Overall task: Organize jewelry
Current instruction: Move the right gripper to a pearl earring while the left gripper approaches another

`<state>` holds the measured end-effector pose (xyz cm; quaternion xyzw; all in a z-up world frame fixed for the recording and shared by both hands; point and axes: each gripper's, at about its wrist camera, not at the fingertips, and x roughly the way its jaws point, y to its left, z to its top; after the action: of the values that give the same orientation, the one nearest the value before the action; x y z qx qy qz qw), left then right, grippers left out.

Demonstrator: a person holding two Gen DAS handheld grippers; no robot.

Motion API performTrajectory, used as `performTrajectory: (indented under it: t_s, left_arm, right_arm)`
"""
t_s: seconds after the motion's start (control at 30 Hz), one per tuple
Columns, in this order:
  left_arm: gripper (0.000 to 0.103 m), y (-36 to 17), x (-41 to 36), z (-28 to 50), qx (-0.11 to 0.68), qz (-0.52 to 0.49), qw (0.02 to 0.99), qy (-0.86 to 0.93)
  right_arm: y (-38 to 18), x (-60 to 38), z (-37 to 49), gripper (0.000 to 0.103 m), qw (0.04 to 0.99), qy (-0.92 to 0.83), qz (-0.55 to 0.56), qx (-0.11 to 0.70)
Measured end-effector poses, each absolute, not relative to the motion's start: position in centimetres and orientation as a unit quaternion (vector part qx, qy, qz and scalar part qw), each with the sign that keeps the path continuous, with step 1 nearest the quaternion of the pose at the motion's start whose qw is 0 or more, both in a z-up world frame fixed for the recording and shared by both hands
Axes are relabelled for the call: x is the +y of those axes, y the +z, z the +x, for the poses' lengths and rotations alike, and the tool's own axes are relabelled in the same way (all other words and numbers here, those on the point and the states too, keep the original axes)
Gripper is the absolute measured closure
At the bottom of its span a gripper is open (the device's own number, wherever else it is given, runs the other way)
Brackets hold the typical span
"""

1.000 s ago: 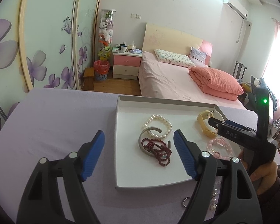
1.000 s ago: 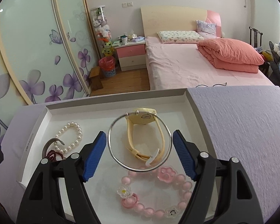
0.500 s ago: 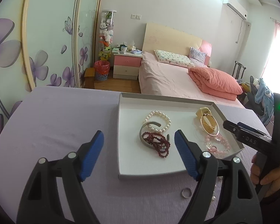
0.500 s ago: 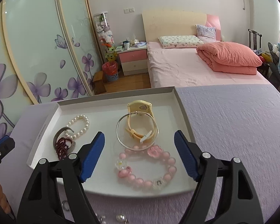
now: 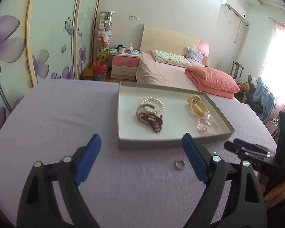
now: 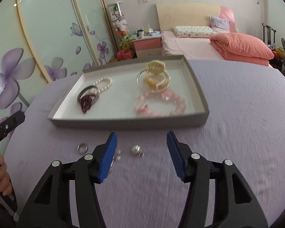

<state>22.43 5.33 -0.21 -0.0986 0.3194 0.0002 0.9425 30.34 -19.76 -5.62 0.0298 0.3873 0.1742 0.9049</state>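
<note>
We hold both grippers over the lilac cloth point(image 5: 70, 114) in front of the tray point(image 6: 131, 122), whose low grey near wall stands between us and the jewelry inside. Our left gripper point(image 5: 141, 146) is spread wide with nothing between its pads, its jaws having just been opening; broad bare cloth lies to its left. Our right gripper point(image 6: 141, 148) is still apart but narrower, its jaws having just been closing, and nothing is pinched. On the cloth just ahead of it lie a silver ring point(image 6: 82, 148), a pearl stud point(image 6: 136, 149) and small pale beads point(image 6: 116, 154) touching or just beside its left pad. In the tray sit the pearl bracelet point(image 6: 103, 83), dark red beads point(image 6: 86, 102), yellow watch point(image 6: 155, 74) inside a thin bangle point(image 6: 142, 83), and pink bracelet point(image 6: 161, 104). A second ago the right gripper hung over the watch and bangle; both grippers have since pulled back off the tray, which now looks farther away.
</note>
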Motion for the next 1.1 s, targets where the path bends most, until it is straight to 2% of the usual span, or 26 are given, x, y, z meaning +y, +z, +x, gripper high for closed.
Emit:
performTrajectory:
  t_s: [0.13, 0.47, 0.7, 0.97, 1.1]
  left_arm:
    - [0.016, -0.8, 5.0, 21.5, 0.327, -0.103, 0.939, -0.006]
    - [0.016, -2.0, 4.3, 19.8, 0.339, -0.096, 0.936, -0.017]
    - [0.016, -2.9, 4.0, 19.8, 0.35, -0.094, 0.932, -0.021]
    - [0.016, -3.6, 3.7, 20.3, 0.358, -0.092, 0.929, -0.026]
    - [0.016, -3.8, 3.3, 20.4, 0.363, -0.089, 0.927, -0.029]
  right_arm:
    - [-7.1, -19.0, 29.2, 0.058, 0.899, 0.173, 0.013, 0.402]
    - [-8.5, -17.7, 30.2, 0.059, 0.893, 0.16, -0.015, 0.42]
    - [-8.8, -16.9, 31.2, 0.075, 0.893, 0.156, -0.044, 0.419]
    - [-8.8, -17.0, 30.7, 0.075, 0.893, 0.157, -0.047, 0.419]
    - [-8.8, -17.0, 30.8, 0.089, 0.894, 0.154, -0.054, 0.418]
